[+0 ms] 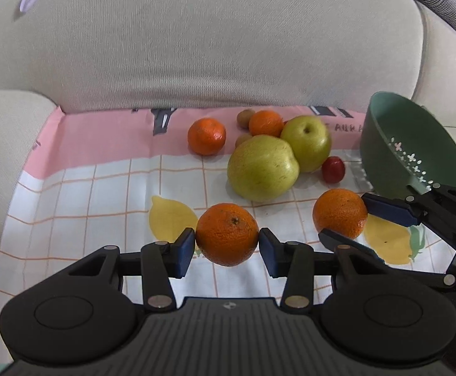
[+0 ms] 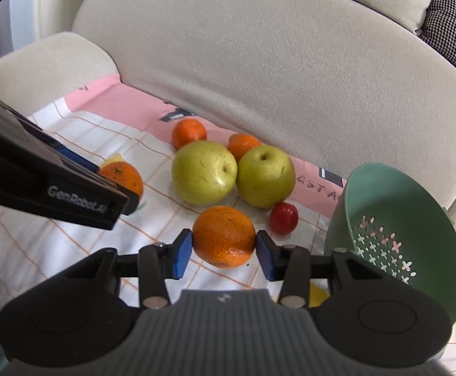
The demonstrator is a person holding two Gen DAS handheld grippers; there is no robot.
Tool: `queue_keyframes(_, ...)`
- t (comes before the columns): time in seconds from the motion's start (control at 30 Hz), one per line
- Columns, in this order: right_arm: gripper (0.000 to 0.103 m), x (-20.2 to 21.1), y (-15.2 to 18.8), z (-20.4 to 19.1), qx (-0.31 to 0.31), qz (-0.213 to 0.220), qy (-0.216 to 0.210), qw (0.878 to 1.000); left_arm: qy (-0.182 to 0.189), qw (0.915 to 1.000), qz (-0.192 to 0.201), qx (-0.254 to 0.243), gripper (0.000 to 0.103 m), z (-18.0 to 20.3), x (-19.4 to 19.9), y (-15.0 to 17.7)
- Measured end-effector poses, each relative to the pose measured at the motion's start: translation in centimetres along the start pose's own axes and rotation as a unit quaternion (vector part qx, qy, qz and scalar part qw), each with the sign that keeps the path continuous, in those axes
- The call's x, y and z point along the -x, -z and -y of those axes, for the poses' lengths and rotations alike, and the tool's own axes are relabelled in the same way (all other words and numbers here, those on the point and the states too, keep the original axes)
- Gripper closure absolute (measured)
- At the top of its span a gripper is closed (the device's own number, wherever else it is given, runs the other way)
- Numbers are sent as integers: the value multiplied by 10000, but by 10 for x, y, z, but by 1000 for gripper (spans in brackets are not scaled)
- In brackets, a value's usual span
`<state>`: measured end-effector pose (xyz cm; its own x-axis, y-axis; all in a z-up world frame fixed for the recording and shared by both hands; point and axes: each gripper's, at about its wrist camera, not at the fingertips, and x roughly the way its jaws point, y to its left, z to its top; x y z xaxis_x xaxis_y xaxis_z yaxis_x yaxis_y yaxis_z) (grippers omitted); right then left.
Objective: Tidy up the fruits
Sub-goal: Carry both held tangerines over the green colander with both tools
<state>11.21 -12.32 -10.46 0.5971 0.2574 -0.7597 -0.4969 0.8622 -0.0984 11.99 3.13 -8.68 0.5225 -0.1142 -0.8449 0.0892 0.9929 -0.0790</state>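
Between the blue pads of the left claw (image 1: 227, 244) sits a round orange (image 1: 227, 234) with pebbled skin, both pads pressed on its sides. Same on the right: the right claw (image 2: 224, 249) is clamped on a second orange (image 2: 224, 236), also round and dimpled. In the left view this second orange (image 1: 340, 213) shows to the right of the left claw, with the right claw (image 1: 353, 219) closed on it.

Past the claws, loose on the cloth: two smaller oranges, one (image 1: 206, 136) apart to the left, one (image 1: 266, 123) at the back; two big yellow-green apples, smooth and speckled, the near one (image 1: 263, 168) touching the far one (image 1: 306, 142); one small glossy red fruit (image 1: 333, 169) just beside the apples; two small brown kiwis, one (image 1: 245, 118) at the back, one (image 1: 243, 139) half hidden behind the near apple. Count: four oranges, two apples, one red fruit, two kiwis.

To the right of both claws stands a green plastic strainer bowl (image 2: 416, 206), tilted with its mouth toward the claws, cross-shaped and round holes in its bottom, no fruit inside that shows.

Under everything lies a thin printed cloth (image 1: 102, 194), white with an orange grid and yellow lemons, pink band at the far edge. It covers a beige woven sofa (image 1: 196, 47).
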Motion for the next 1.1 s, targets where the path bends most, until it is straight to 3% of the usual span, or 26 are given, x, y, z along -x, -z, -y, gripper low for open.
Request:
queue_keyframes(0.33,61,54,-5,27,-39,218,-346,9992,122,9986,417,-291,53,33,46,-11)
queue_keyframes(0.6,62,87,-6,59,105,361,-266,9989,258,9957,626,-629,53,73,65,-20)
queue_keyframes(0.77,62,93,-6,82,398,179,-237,9988,458,9918,662,-991,53,105,67,-30)
queue_keyframes(1.1,62,71,-10,143,868,-523,-200,9946,872,9813,357,-1677,53,163,40,-54)
